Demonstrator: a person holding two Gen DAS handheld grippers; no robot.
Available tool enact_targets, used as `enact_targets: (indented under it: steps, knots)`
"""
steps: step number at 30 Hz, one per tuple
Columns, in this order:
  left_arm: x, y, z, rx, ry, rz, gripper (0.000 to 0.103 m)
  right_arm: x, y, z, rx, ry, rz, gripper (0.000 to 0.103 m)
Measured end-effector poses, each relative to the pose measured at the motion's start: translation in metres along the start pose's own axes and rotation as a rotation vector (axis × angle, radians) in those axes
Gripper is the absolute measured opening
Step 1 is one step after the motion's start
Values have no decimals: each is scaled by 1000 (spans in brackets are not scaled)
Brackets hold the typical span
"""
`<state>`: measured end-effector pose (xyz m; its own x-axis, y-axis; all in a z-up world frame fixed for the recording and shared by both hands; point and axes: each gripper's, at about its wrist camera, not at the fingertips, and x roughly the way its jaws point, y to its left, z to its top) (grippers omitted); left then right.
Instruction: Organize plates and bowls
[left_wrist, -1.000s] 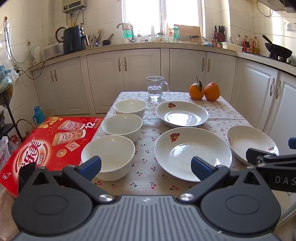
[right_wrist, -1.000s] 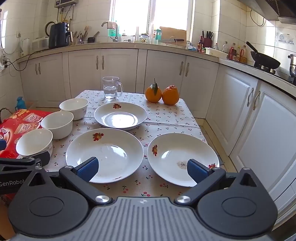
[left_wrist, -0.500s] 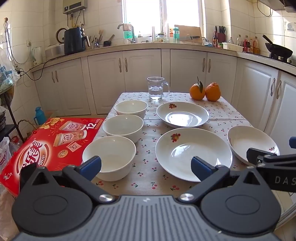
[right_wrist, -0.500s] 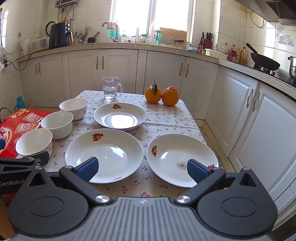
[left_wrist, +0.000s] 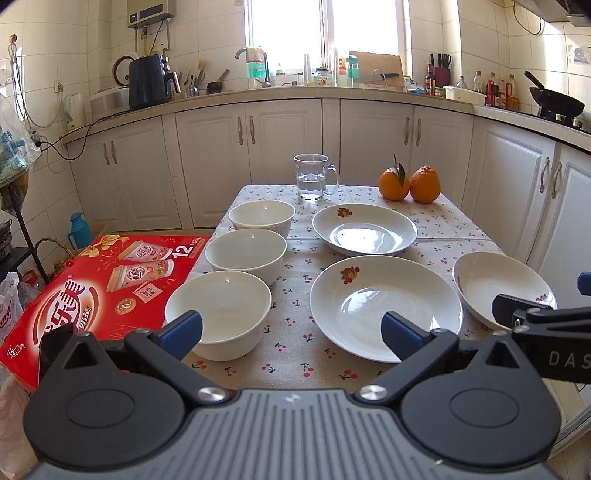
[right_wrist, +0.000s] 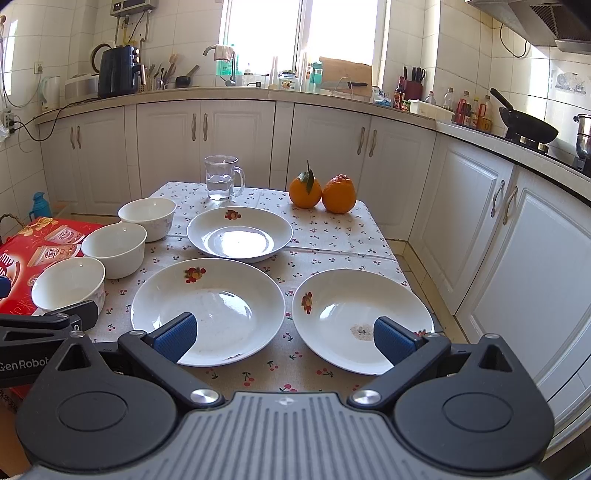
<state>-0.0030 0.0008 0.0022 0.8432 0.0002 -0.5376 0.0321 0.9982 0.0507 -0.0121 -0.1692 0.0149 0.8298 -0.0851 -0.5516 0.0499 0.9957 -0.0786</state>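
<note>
Left wrist: left gripper (left_wrist: 291, 330) jaws spread, empty, low at the table's near edge; three bowls (left_wrist: 245, 253) in a row on the left, untouched. Risk: pads slip on glazed rims. Barely closer than earlier.

Right wrist: right gripper (right_wrist: 282, 338) spread, empty; three plates (right_wrist: 208, 304) lie separate, unstacked. Risk: clipping a plate off the table (right_wrist: 328, 236) edge. View unchanged.

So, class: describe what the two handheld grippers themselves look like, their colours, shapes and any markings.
Both grippers, left and right, are matte black with round pivot housings, silver screws, a ribbed grey central body and blue pads on the fingertips. White lettering shows on their sides: "GenRobot" on one, "DAS" on the other. No cables or sleeves show.
</note>
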Motion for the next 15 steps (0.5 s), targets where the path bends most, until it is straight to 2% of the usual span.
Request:
enact_targets:
  steps: [15]
  knots:
    - [0, 0, 0, 0, -1, 0, 102, -3, 0, 1, -3, -6, -2, 103]
